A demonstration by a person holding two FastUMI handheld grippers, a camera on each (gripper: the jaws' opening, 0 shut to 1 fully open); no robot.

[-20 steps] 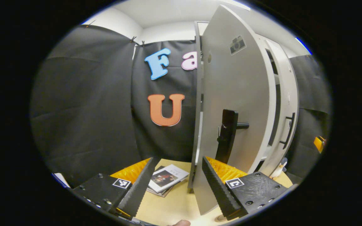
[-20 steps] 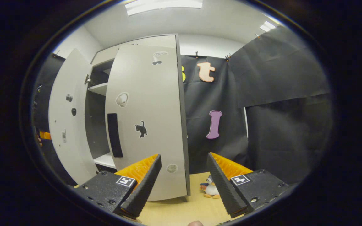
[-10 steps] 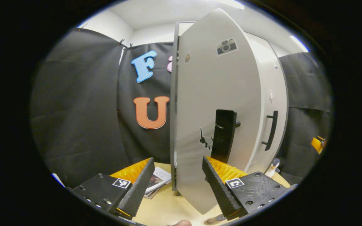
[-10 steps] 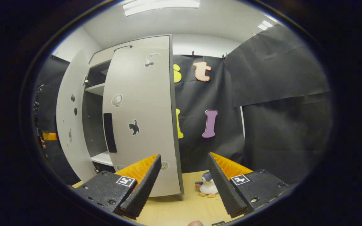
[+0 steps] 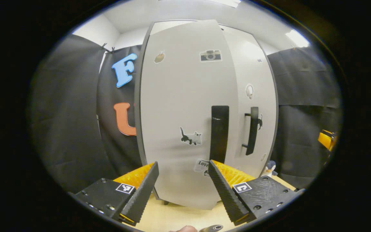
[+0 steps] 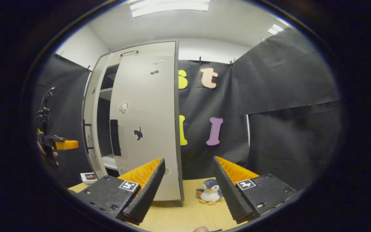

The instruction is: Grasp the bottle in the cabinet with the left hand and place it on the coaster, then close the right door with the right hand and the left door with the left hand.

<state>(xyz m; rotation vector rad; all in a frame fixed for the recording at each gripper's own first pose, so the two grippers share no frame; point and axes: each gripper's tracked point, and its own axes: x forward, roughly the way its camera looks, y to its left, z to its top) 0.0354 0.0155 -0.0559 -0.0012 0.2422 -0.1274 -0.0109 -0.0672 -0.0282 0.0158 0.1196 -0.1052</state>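
Left gripper view: left door [image 5: 179, 109] (seemingly ajar)

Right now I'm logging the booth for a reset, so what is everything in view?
Cabinet: one, grey, on the table by the cloth wall.
Doors: two, grey with stickers; left door faces the left claw, right door ajar.
Handles: two, black, one on each door.
Penguin: one, grey and white, right of the cabinet.
Booklet: one, left of the cabinet.
Table: one, light wood.
Left claw: open, empty.
Right claw: open, empty.
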